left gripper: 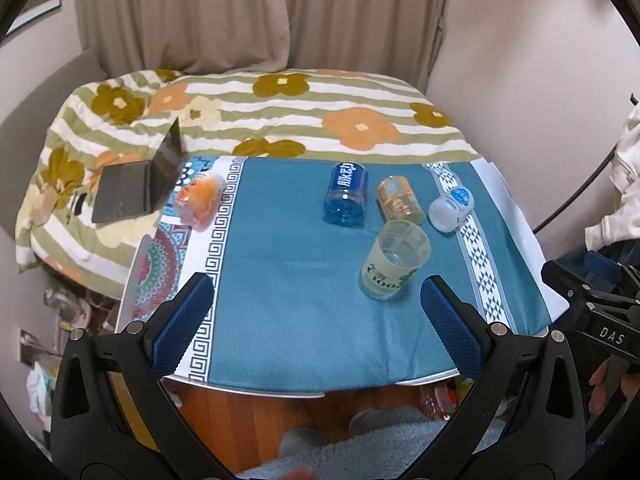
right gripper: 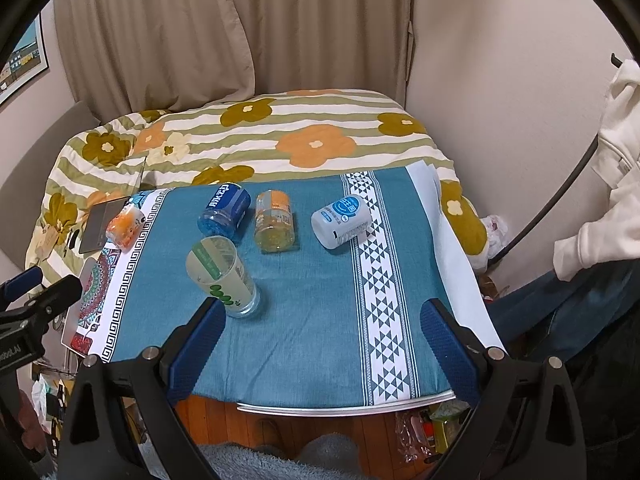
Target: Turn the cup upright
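- Both my jaws stand wide and empty, left gripper (left gripper: 316, 312) and right gripper (right gripper: 322, 330) held back over the tabletop's (right gripper: 320, 320) near edge.
- The cup (right gripper: 222, 276) stands mouth-up near that edge, so it looks done.
- Four bottles lie toward the far edge.

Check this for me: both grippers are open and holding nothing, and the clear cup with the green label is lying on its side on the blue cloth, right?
Not quite. The clear cup with the green label stands upright on the blue cloth, open mouth up, as the left wrist view shows. The rest holds: the left gripper and right gripper are both open and holding nothing.
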